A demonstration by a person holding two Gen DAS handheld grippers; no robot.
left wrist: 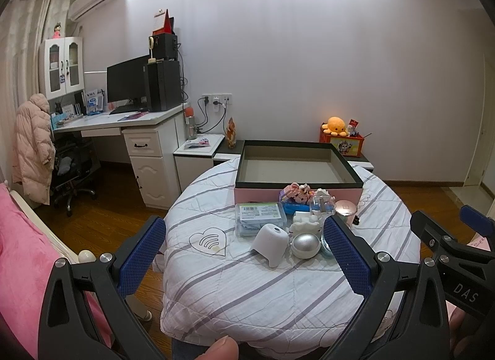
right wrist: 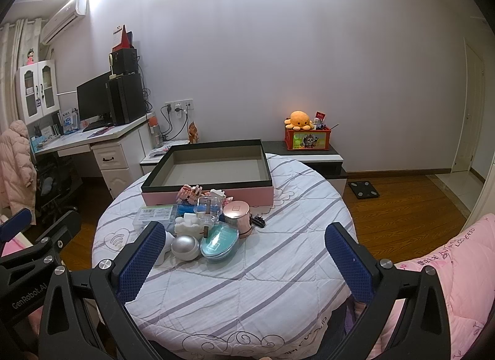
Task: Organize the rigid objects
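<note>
A pink box with a dark rim (left wrist: 297, 184) (right wrist: 207, 194) stands open and empty at the far side of a round table. In front of it lies a cluster of rigid objects: a clear plastic case (left wrist: 258, 217) (right wrist: 154, 216), a white dome-shaped gadget (left wrist: 269, 244), a silver sphere (left wrist: 305, 245) (right wrist: 185, 246), a teal oval dish (right wrist: 220, 244), a rose-gold jar (right wrist: 237, 217), a clear bottle (right wrist: 208, 210) and a brick toy (left wrist: 295, 193). My left gripper (left wrist: 244, 255) and right gripper (right wrist: 244, 259) are both open and empty, short of the cluster.
The table wears a white striped quilted cover (left wrist: 247, 292). A desk with a monitor (left wrist: 126, 83) stands at the left. A low cabinet with an orange plush (right wrist: 298, 120) stands behind. A pink bed (left wrist: 18, 255) lies left, pink bedding (right wrist: 448, 267) right. A black scale (right wrist: 363, 190) lies on the floor.
</note>
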